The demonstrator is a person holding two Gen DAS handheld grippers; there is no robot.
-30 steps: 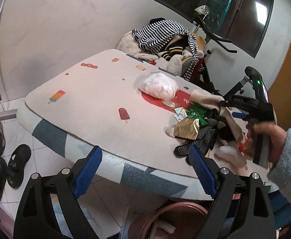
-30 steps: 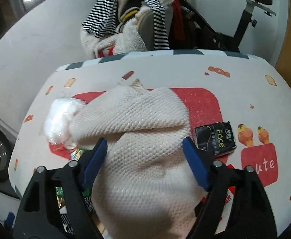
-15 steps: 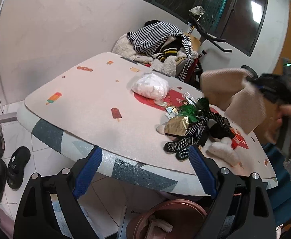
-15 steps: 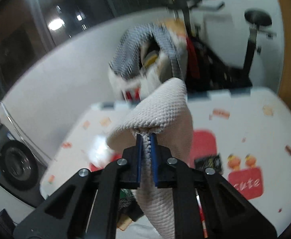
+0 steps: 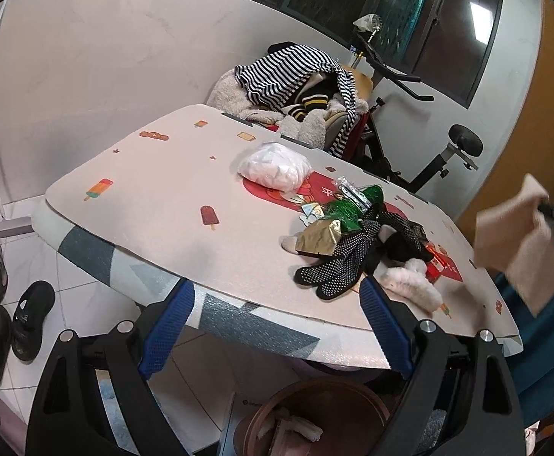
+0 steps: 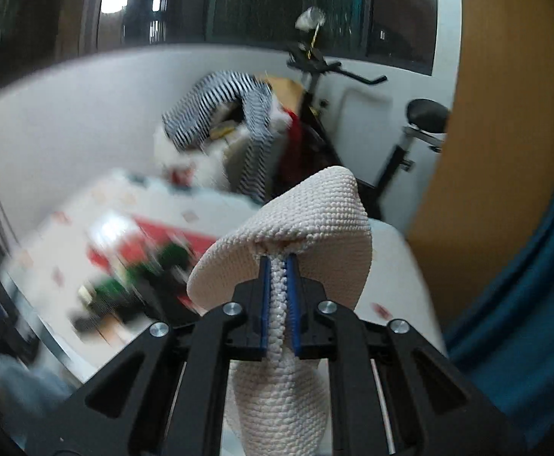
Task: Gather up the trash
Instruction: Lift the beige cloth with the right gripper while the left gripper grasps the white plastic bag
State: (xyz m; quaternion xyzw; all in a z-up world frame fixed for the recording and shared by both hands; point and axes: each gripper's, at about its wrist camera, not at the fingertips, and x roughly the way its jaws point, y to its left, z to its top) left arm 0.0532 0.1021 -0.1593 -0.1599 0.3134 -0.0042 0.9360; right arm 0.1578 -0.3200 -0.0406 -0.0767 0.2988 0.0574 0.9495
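Cream knitted cloth [image 6: 303,228] is clamped between the closed blue pads of the right gripper [image 6: 278,285], held in the air beyond the table's [image 5: 155,190] right end, its long axis hanging downward. The left gripper [image 5: 273,326] is spread wide with nothing in it, near the table's edge. Wrappers [image 5: 347,211], dotted black gloves [image 5: 337,266] and a white bag [image 5: 275,167] are piled on the table. A brown bin [image 5: 326,391] is seen below.

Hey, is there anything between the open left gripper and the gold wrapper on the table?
Nothing visible blocks it. The left gripper hangs open off the near edge of the table, with bare tabletop up to the gold wrapper. The black dotted glove lies just right of the wrapper, against it, so it could get pinched too.
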